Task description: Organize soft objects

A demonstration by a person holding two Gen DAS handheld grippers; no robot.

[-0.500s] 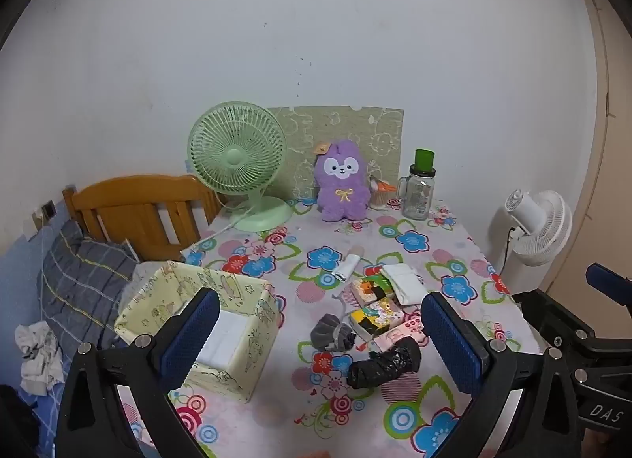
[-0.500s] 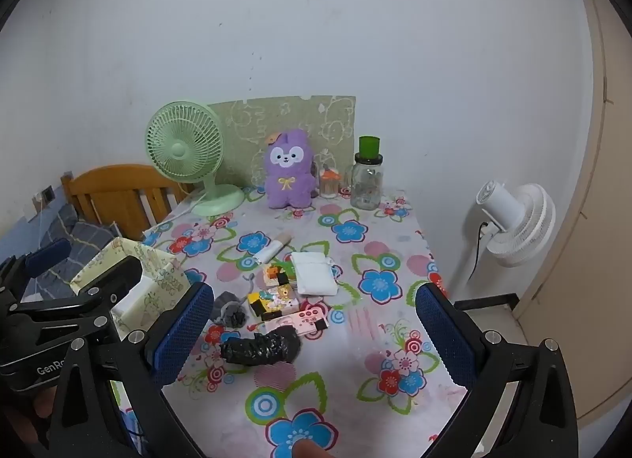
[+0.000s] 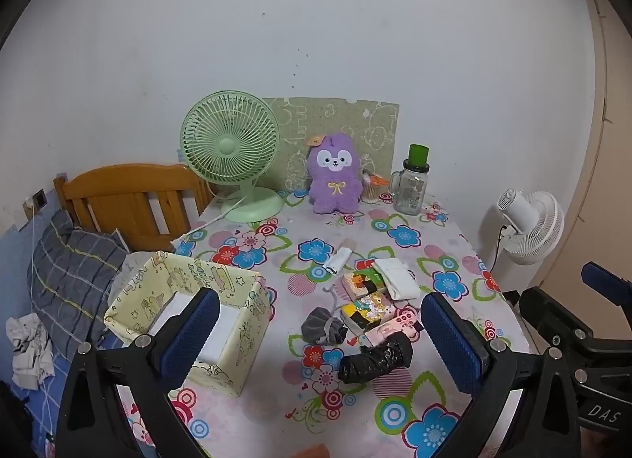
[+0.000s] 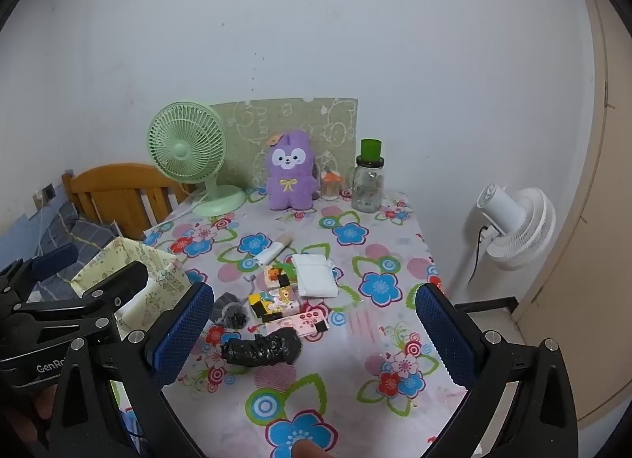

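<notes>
A pile of small soft things lies mid-table: a black crumpled bag roll [image 3: 375, 359] [image 4: 260, 347], a grey drawstring pouch [image 3: 322, 327] [image 4: 231, 310], colourful tissue packs [image 3: 369, 304] [image 4: 274, 298], a pink pack [image 3: 395, 325] [image 4: 306, 321], a white pouch [image 3: 397, 278] [image 4: 315, 274] and a white tube [image 3: 337, 260] [image 4: 272, 250]. A yellow fabric box [image 3: 189, 308] [image 4: 130, 284] stands at the left. My left gripper [image 3: 320, 343] hovers open above the near table. My right gripper [image 4: 316, 335] is open too, with nothing between its fingers.
At the back stand a green desk fan [image 3: 233, 153], a purple plush [image 3: 335, 177], a glass jar with a green lid [image 3: 412, 185] and a small jar [image 3: 371, 189]. A wooden headboard [image 3: 126, 197] and bedding lie left; a white fan [image 3: 529, 221] stands right of the table.
</notes>
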